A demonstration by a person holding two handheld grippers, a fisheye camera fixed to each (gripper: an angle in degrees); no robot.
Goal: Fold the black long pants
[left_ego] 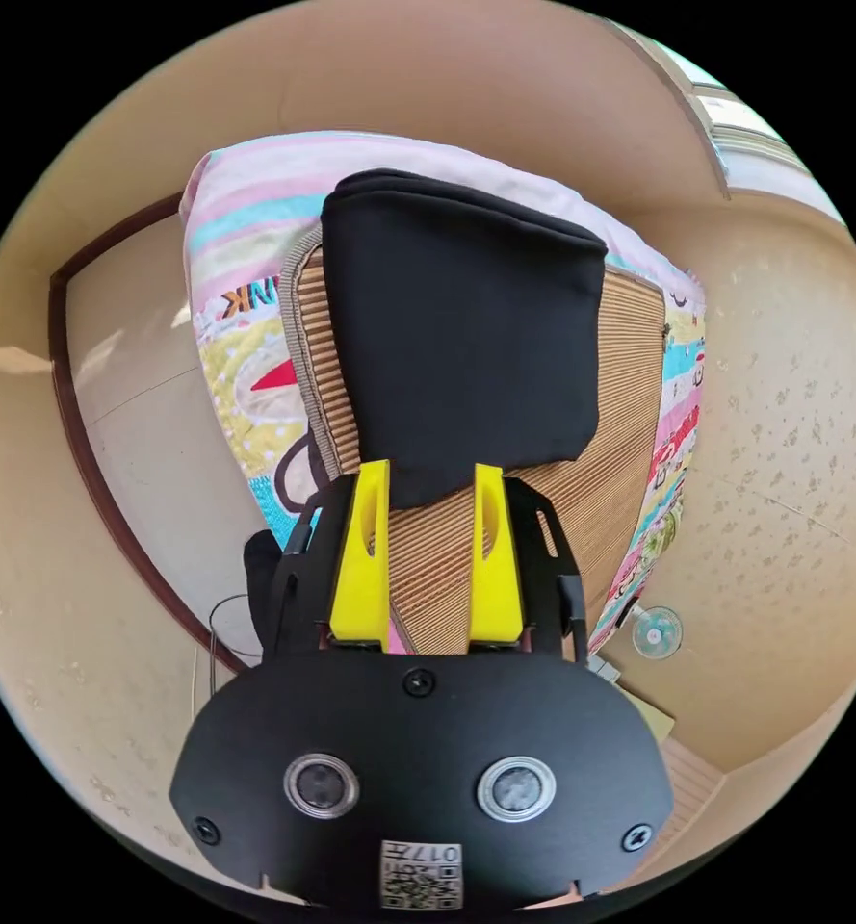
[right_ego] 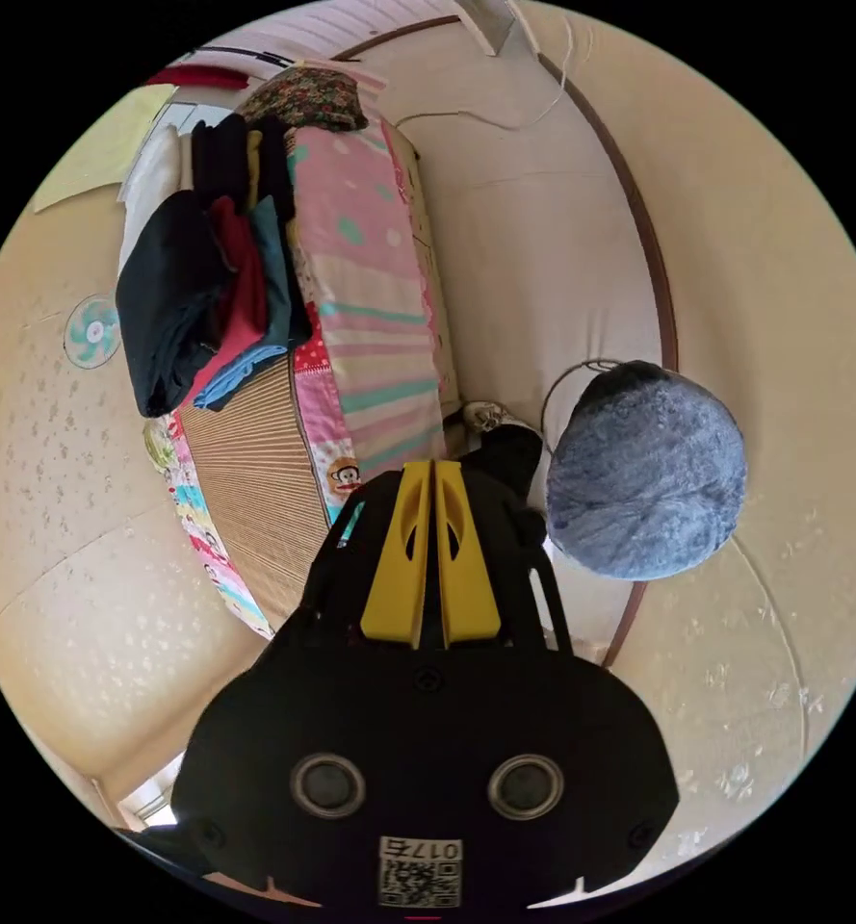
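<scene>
The black long pants [left_ego: 461, 327], folded into a compact rectangular bundle of smooth dark cloth, are seen lying on a ribbed tan woven mat [left_ego: 601, 462] in the left gripper view. Their near edge sits between the tips of the left gripper [left_ego: 429, 481], whose two yellow jaws are held well apart. The cloth edge lies in the gap between them, and no pressure from either jaw on the fabric can be made out.

In the right gripper view, the right gripper [right_ego: 432, 476] is seen with its yellow jaws closed against each other, with nothing held between them. It is held beside the bed, apart from the clothing.

A stack of folded garments in black, red, teal and blue [right_ego: 211, 298] is shown in the right gripper view, resting on the same mat [right_ego: 249, 472] toward one end of the bed. Whether the topmost black piece of that stack is the pants bundle cannot be told. A round grey-blue fuzzy cushion [right_ego: 644, 472] is also seen there, lying on the floor just beside the bed.

The mat is laid over a colourful patchwork bed cover with pink, teal and cartoon patches [left_ego: 240, 318]. The bed is surrounded by a pale floor [right_ego: 533, 260] edged by dark brown skirting [left_ego: 81, 423] and by beige patterned walls [left_ego: 793, 404]. A small round fan [left_ego: 657, 632] is seen against the wall, and a bright window [left_ego: 745, 135] is visible at the edge of the left gripper view.
</scene>
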